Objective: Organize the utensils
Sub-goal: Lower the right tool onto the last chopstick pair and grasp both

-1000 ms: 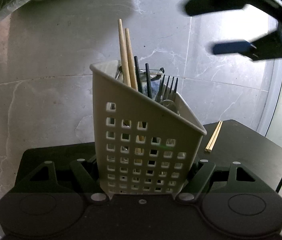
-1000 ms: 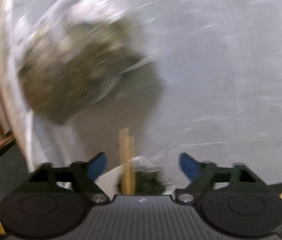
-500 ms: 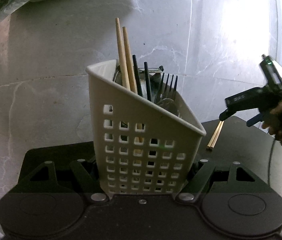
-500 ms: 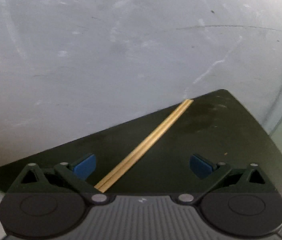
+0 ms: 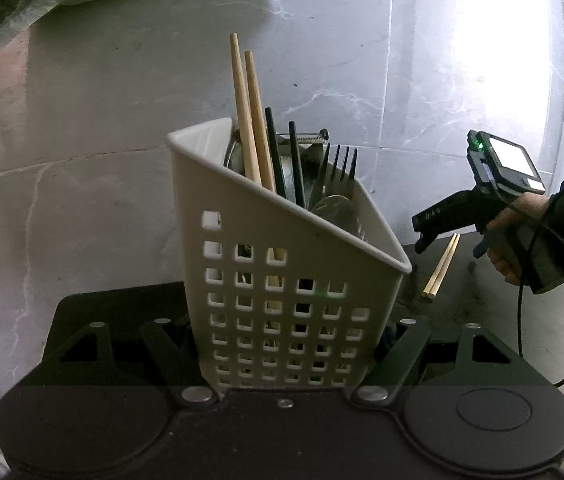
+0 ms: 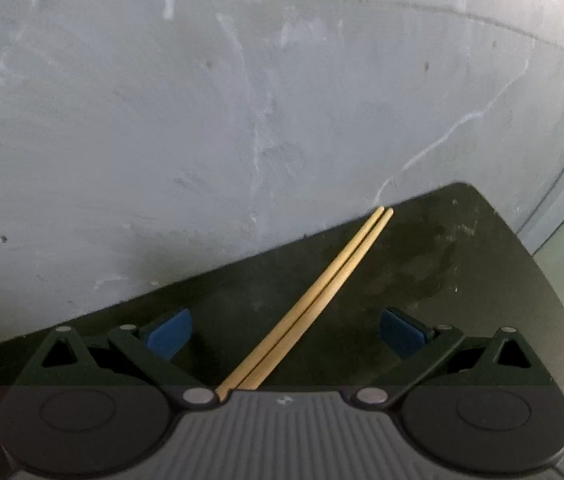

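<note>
1. Right wrist view: pair of wooden chopsticks (image 6: 313,300) lying side by side on the dark tabletop (image 6: 461,264), running diagonally from the camera body up toward the far edge, tips just short of the grey marble wall (image 6: 242,100).
2. Right gripper (image 6: 285,334) spread wide, blue pads (image 6: 170,334) on either side of the chopsticks and clear of them; nothing pinched yet. Wide gap probably meant to straddle both sticks at once before squeezing.
3. Jaws just been opening to full width, chopsticks between them but untouched.
4. Left wrist view: same chopsticks (image 5: 441,266) flat on the table to the right of the white slotted holder (image 5: 289,280), near it but apart.
5. Holder already filled: two wooden chopsticks (image 5: 250,120) standing tall, black chopsticks (image 5: 282,160), a black fork (image 5: 339,168) and metal pieces behind.
6. Left gripper (image 5: 285,344) closed on the holder's lower sides, likely to steady it and keep it tilted toward the incoming sticks.
7. Right gripper (image 5: 447,246) seen from this side angled steeply down over the far end of the loose pair, held by a hand (image 5: 517,240) in a dark sleeve, cable trailing.
8. Judged step: closing on the loose pair, then lifting it into the holder.
</note>
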The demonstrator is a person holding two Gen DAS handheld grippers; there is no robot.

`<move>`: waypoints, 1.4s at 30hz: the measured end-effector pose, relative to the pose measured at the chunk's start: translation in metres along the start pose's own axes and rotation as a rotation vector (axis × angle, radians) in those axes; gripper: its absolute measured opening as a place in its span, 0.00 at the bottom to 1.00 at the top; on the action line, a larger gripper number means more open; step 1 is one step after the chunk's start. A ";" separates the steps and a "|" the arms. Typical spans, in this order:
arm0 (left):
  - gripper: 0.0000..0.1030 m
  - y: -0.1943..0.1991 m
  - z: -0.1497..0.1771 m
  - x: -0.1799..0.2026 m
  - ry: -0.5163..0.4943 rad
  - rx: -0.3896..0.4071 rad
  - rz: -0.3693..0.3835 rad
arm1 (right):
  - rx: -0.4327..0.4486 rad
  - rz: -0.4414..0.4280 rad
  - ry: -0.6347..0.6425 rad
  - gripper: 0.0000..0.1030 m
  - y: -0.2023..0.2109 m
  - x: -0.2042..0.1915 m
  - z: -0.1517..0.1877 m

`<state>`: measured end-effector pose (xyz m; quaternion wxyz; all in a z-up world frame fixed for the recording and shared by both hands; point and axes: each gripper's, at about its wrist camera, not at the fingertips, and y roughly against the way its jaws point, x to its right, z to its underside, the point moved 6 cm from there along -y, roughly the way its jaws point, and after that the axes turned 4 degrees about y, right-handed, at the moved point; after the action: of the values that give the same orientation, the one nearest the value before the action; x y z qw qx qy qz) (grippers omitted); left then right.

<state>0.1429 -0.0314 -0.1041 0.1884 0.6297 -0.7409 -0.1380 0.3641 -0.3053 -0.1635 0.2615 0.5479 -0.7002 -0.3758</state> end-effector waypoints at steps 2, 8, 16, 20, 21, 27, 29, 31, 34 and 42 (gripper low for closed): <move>0.76 0.000 0.001 0.001 0.002 0.003 -0.004 | -0.008 0.013 0.005 0.99 -0.003 0.000 0.001; 0.76 0.001 0.001 0.002 0.005 0.003 -0.008 | 0.014 0.011 0.027 0.97 -0.007 0.000 0.004; 0.76 0.001 0.001 0.002 0.007 0.003 -0.006 | 0.067 -0.018 0.084 0.65 0.009 -0.004 0.020; 0.76 0.002 0.001 0.000 0.009 0.006 0.000 | 0.076 -0.043 0.116 0.31 0.020 -0.001 0.030; 0.76 0.002 0.001 0.000 0.009 0.007 0.001 | 0.078 -0.051 0.130 0.28 0.024 0.000 0.036; 0.76 0.003 0.002 -0.003 0.016 0.011 0.011 | 0.062 -0.115 0.201 0.17 0.046 0.010 0.068; 0.76 0.004 0.002 -0.004 0.016 0.012 0.015 | 0.035 -0.148 0.239 0.15 0.053 0.011 0.075; 0.75 0.005 0.002 -0.005 0.014 0.013 0.018 | -0.002 -0.178 0.290 0.16 0.060 0.010 0.083; 0.75 0.005 0.002 -0.006 0.009 0.011 0.023 | -0.029 -0.185 0.310 0.20 0.060 0.010 0.082; 0.76 0.004 0.001 -0.007 0.000 0.010 0.035 | -0.091 -0.183 0.345 0.35 0.038 -0.006 0.054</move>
<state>0.1397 -0.0238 -0.1039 0.1876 0.6177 -0.7524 -0.1312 0.3018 -0.2817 -0.1636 0.3669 0.6532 -0.5744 -0.3298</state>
